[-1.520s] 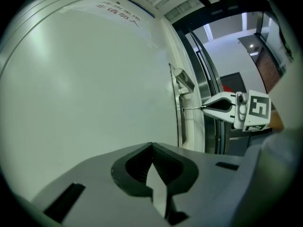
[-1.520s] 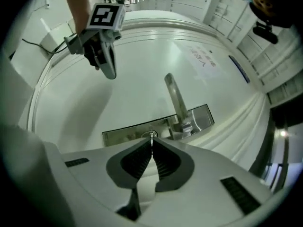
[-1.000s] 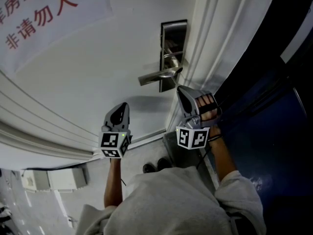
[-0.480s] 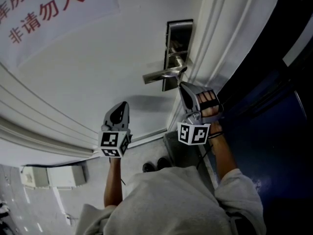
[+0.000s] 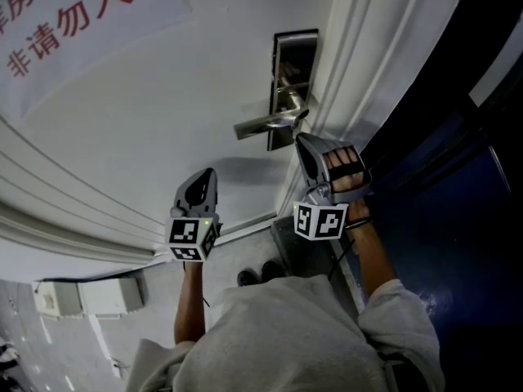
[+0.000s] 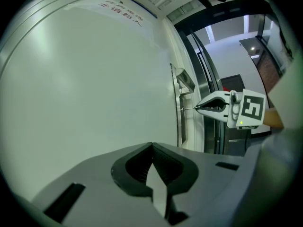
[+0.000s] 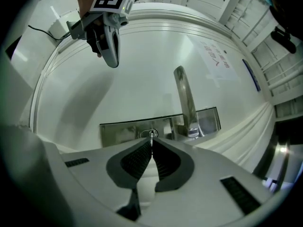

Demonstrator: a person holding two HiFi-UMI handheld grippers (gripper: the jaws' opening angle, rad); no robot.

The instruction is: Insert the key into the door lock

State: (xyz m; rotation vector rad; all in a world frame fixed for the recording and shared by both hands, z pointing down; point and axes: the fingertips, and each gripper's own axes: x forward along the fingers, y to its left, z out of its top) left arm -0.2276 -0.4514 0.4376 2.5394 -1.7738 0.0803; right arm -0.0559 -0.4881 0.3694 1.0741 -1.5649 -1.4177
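I held my right hand-held gripper level, grasping the one key at the lock; left hand-held gripper clenched, empty.

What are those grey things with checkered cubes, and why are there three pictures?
A person holds two pinching tools, each with two fingers. One picture comes from a camera on the person's head; the others come from cameras riding on each tool. There's no table here, just a white door with a metal lock plate and handle. The right gripper pinches a small key, its tip at the lock plate. The left gripper is closed and empty.
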